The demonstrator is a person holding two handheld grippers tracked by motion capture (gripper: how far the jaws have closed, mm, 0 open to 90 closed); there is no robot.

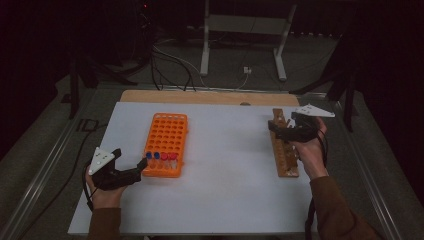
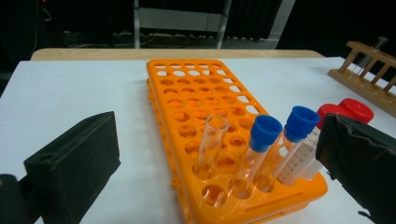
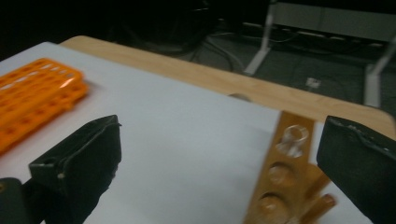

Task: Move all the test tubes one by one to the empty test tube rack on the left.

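The left gripper (image 1: 131, 161), jaws wide, is hovering beside the orange tube rack (image 1: 166, 143). The right gripper (image 1: 281, 126), jaws wide, is hanging over the wooden rack (image 1: 286, 161), well right of it.

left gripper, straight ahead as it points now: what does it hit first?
Probably the near end of the orange rack, at the capless glass tube and blue-capped tubes; they sit between the open jaws of the left gripper. Depth unclear.

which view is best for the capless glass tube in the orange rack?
Left gripper view. The uncapped tube stands close and sharp in the orange rack, its open rim clear, beside the blue-capped tubes. In the high view the rack is small and that tube can't be made out. The right gripper view catches a blurred rack end, no tubes.
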